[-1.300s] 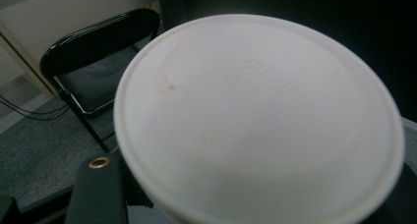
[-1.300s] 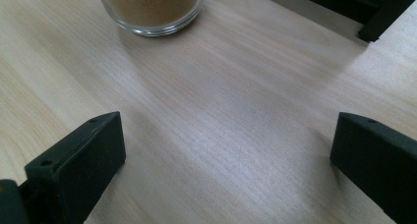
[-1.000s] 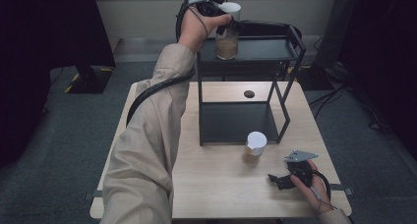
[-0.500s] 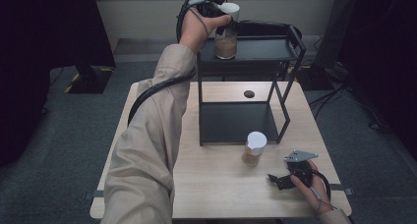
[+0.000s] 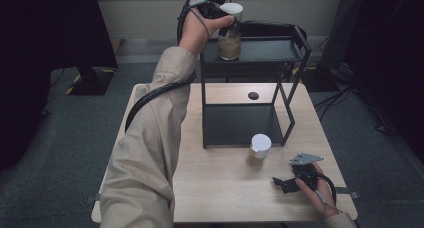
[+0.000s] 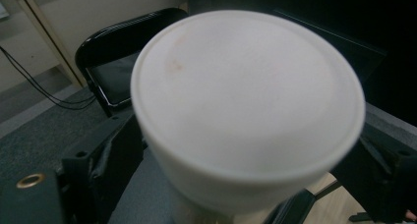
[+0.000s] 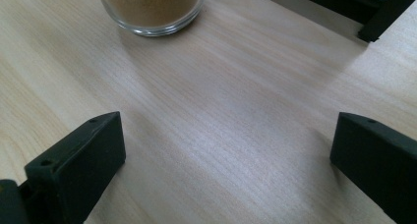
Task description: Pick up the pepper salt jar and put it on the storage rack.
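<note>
My left gripper (image 5: pixel 224 19) is up at the top shelf of the black metal two-tier rack (image 5: pixel 295 48), where the clear glass jar with a white lid and brown powder inside (image 5: pixel 230 38) stands upright. Its fingers have just been opening, and in the left gripper view the white lid (image 6: pixel 246 111) sits right between them with the black fingers (image 6: pixel 110 155) flanking it on either side — spread around the jar rather than pressing on it, as far as I can judge, so I take the jar as set down and released on the shelf. The jar's long axis runs straight up, so my way off it is to back out level toward me without clipping the lid. My right gripper (image 5: pixel 295 180) rests low on the pale wooden surface (image 5: pixel 220 188) with its fingers wide apart and nothing between them. A second, matching glass jar of brown powder (image 5: pixel 259 150) stands just ahead of it and slightly to the left, near the rack's front foot — in the right gripper view its base (image 7: pixel 150 8) lies dead ahead of the fingers. The right hand is plainly the nearer one for that jar.
</note>
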